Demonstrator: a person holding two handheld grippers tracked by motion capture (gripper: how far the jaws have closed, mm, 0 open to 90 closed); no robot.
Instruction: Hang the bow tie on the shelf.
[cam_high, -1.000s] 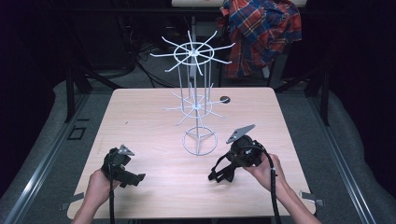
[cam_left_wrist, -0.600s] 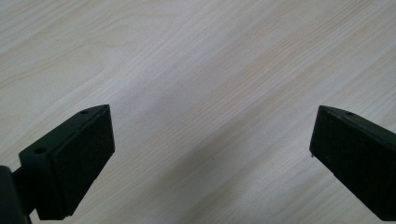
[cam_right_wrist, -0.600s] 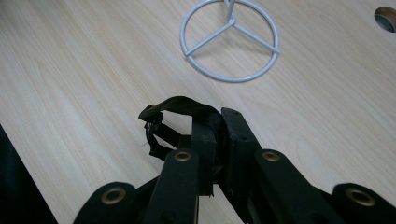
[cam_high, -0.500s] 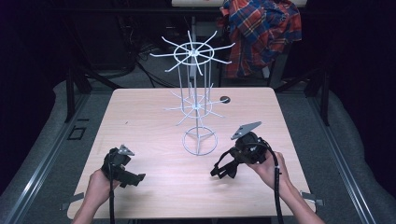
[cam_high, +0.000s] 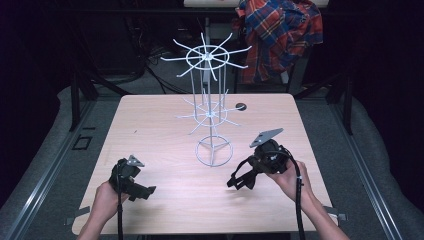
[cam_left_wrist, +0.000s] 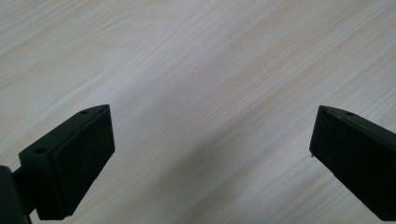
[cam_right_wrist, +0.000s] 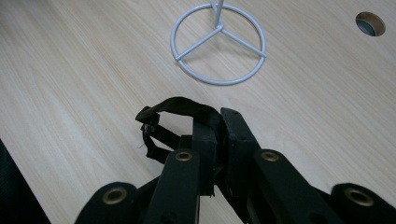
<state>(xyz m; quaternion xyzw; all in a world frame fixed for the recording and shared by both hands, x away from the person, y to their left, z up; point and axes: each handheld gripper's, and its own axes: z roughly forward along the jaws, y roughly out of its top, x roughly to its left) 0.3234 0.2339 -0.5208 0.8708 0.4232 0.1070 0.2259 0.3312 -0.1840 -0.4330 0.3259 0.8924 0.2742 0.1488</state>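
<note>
Two hand-held grippers: right (cam_right_wrist: 219, 140) clamps a limp black strap (cam_right_wrist: 180, 106), left (cam_left_wrist: 210, 158) gapes over pale woodgrain.

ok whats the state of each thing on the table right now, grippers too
left gripper: open, nothing between the jaws, low over the table
right gripper: shut on black strap
black strap: pinched, looping out of the jaws
white wire rack: upright, hooks bare
table: bare wood
plaid shirt: draped behind the table

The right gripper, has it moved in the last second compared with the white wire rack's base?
Yes. The right gripper, shut on a black strap, has shifted slightly to the right, away from the wire rack's ring base.
</note>
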